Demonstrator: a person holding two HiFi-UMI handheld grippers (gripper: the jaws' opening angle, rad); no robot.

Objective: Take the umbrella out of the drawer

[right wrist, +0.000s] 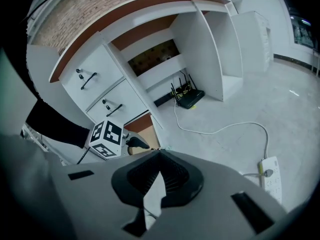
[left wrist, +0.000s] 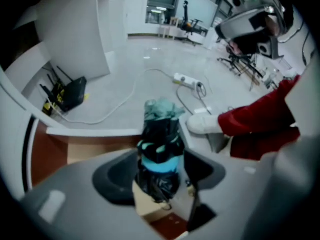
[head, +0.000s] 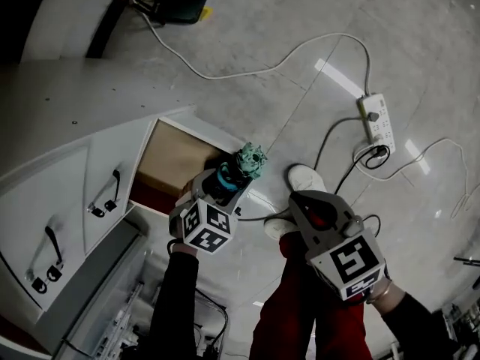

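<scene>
A folded black and teal umbrella [head: 243, 166] stands up out of the open drawer [head: 169, 160], its teal end toward the drawer's front. My left gripper [head: 223, 186] points steeply down over it. In the left gripper view the umbrella [left wrist: 161, 134] sits between the widely spread jaws of the left gripper [left wrist: 160, 171], and I see no pad pressing on it. The drawer's beige bottom [left wrist: 85, 151] shows behind. My right gripper [head: 301, 201] hangs to the right above the floor, away from the drawer, and in its own view the right gripper [right wrist: 160, 154] has its tips together with nothing between them.
Two closed drawers with black handles [head: 105, 197] lie left of the open one. A power strip [head: 377, 122] and white cable [head: 247, 70] lie on the floor. The person's white shoes [head: 304, 177] and red trousers [head: 300, 306] are by the drawer front. A black router [right wrist: 189, 98] stands farther off.
</scene>
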